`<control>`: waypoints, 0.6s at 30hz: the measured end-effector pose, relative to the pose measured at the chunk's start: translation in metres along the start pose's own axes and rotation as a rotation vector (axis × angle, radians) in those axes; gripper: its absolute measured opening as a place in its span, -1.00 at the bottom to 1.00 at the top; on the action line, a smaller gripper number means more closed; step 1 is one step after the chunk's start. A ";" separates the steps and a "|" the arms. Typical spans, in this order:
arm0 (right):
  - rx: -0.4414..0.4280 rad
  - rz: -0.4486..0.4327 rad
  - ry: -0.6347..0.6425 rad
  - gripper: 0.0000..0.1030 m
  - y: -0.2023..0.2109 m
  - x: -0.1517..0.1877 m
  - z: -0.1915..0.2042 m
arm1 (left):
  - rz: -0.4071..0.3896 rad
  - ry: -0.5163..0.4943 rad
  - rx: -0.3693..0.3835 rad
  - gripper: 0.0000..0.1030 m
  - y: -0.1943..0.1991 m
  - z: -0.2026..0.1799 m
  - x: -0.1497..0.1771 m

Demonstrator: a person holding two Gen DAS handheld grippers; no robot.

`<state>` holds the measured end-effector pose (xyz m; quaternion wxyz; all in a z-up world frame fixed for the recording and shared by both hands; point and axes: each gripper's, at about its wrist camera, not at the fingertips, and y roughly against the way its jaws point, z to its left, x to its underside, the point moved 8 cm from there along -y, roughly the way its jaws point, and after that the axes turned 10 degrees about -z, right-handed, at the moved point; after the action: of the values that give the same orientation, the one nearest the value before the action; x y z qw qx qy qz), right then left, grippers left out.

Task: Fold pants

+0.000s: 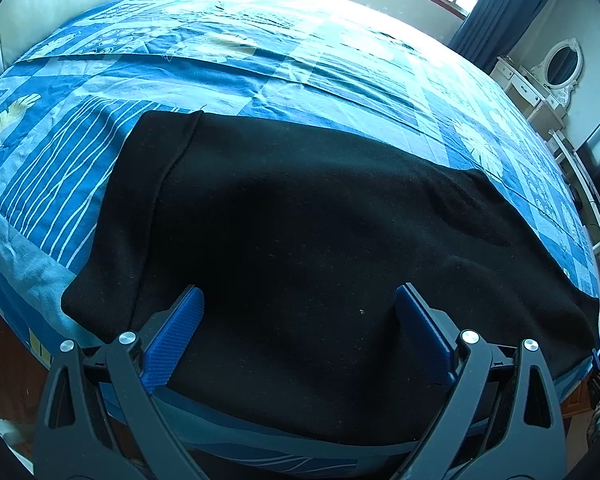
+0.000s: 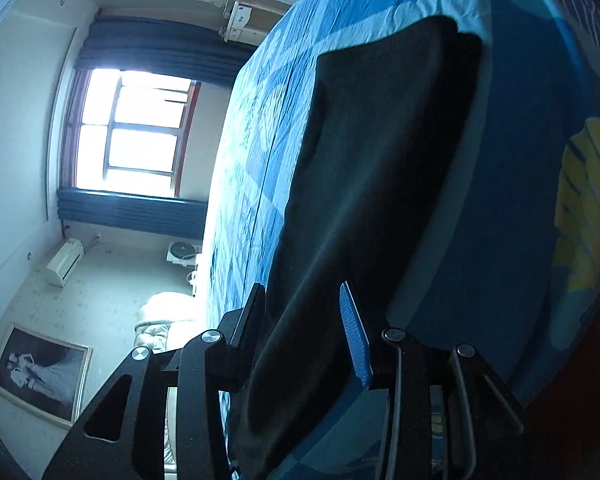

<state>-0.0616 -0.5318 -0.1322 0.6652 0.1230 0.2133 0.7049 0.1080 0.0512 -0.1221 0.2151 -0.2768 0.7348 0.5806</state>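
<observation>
Black pants (image 1: pixel 300 216) lie spread flat near the front edge of a bed with a blue patterned sheet (image 1: pixel 260 72). My left gripper (image 1: pixel 300 312) is open, its blue pads (image 1: pixel 180 332) wide apart just above the near part of the pants. In the right wrist view the camera is rolled sideways. The pants (image 2: pixel 372 168) run away from me along the bed edge. My right gripper (image 2: pixel 304 320) is open with its jaws on either side of the near end of the fabric, which passes between them.
The bed edge drops off right in front of both grippers. A white dresser with an oval mirror (image 1: pixel 560 64) stands at the far right, beside a window with blue curtains (image 1: pixel 500 4). A headboard (image 1: pixel 60 4) is at the left.
</observation>
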 end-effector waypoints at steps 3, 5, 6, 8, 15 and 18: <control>0.012 0.097 -0.010 -0.23 -0.017 0.039 0.004 | 0.000 -0.004 0.007 0.86 0.001 0.000 0.000; 0.022 0.111 -0.015 -0.23 -0.019 0.057 0.004 | 0.001 -0.009 0.008 0.86 0.001 -0.001 0.000; 0.032 0.122 -0.012 -0.23 -0.019 0.064 0.004 | 0.002 -0.010 0.007 0.86 0.001 -0.001 0.000; 0.046 0.140 -0.001 -0.23 -0.020 0.072 0.004 | 0.002 -0.011 0.007 0.87 0.001 -0.001 0.000; 0.033 0.199 0.002 -0.23 -0.038 0.091 0.006 | 0.006 -0.006 0.012 0.89 0.000 -0.001 0.000; 0.028 0.205 -0.005 -0.23 -0.044 0.097 0.006 | 0.007 -0.006 0.012 0.89 -0.001 -0.001 -0.001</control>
<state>-0.0281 -0.4337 -0.1577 0.5885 0.1553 0.2078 0.7658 0.1089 0.0501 -0.1218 0.2170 -0.2712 0.7385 0.5780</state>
